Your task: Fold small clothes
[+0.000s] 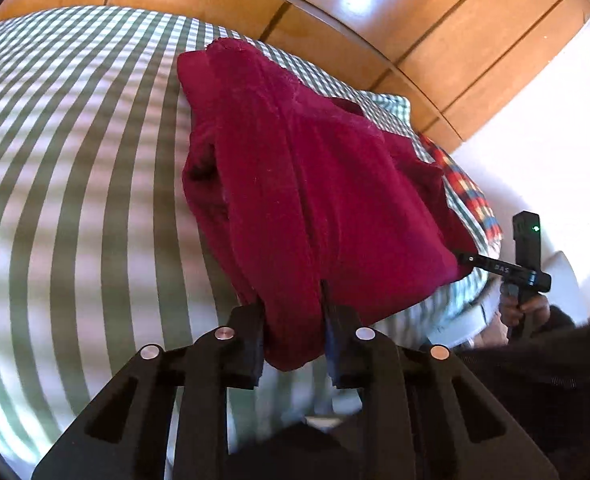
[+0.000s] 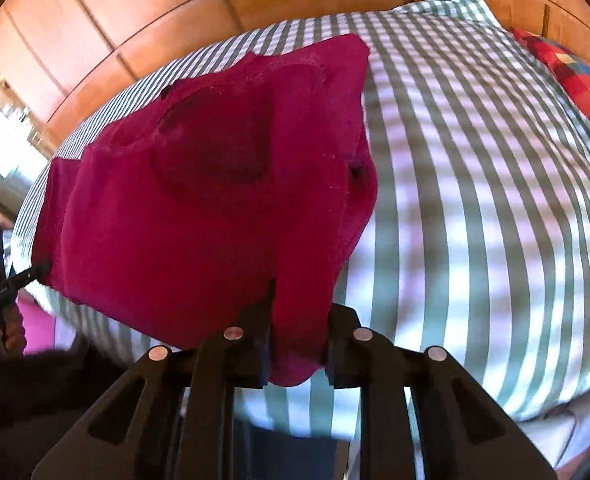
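Black fingers of the left gripper pinch a bunched corner of the maroon knit garment, which spreads ahead of them over the green-striped bedcover.

From the right wrist, the right gripper clamps another garment corner between its 2 fingers; a patchwork pillow lies far right of them.

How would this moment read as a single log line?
step: folding | left gripper: shut on red garment | right gripper: shut on red garment | surface: striped bed

white letters on right gripper, unreadable
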A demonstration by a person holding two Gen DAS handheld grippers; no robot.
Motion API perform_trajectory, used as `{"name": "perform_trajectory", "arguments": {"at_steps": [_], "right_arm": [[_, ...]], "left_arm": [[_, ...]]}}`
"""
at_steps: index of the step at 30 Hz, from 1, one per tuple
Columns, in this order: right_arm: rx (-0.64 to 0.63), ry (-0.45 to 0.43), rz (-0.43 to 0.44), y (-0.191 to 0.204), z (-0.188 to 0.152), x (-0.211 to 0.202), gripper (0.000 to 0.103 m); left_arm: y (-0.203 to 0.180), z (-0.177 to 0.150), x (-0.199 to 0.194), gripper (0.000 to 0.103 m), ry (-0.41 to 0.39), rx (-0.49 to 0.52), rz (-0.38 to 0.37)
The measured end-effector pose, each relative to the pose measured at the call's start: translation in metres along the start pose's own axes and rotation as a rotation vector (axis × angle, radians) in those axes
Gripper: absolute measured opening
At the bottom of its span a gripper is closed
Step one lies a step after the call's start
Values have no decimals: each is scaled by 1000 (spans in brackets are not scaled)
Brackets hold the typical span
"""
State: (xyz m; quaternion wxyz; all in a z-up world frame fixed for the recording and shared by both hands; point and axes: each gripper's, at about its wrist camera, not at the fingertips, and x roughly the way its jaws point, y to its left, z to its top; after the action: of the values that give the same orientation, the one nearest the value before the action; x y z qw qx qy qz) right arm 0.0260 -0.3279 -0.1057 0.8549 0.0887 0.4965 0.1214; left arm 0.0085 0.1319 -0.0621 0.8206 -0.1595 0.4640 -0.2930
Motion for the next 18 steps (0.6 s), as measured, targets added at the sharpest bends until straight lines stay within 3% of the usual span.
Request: {"name": "perform_trajectory", "arguments": {"at_steps": [1,5,9,13,14,15,16,18], "right_arm": [[-8,3,1,1,-2,-3,24],[18,-92,-25,-4,17,-18,49],[49,-196,-43,-6,57,-20,50],[85,-193,-49,-8,93,5,47],[84,-182,-53,-7,98,11,34],[78,-167,-60,-6,102,17,23],[58,-147,-96,-2,103,23,12],[28,-160,-121,2,101,20,9]], "left_arm": [[-1,-5,-5,29,-8,-4,7],[5,9,-25,66,-131,-59,-1],[16,42,-19,67,-211,-96,6],[25,64,3,67,-201,-132,-16],[24,69,10,61,-191,-136,-37],[24,74,15,45,-185,-131,-50],[20,78,21,19,-173,-114,-54],[11,79,22,9,-170,-80,-37]]}}
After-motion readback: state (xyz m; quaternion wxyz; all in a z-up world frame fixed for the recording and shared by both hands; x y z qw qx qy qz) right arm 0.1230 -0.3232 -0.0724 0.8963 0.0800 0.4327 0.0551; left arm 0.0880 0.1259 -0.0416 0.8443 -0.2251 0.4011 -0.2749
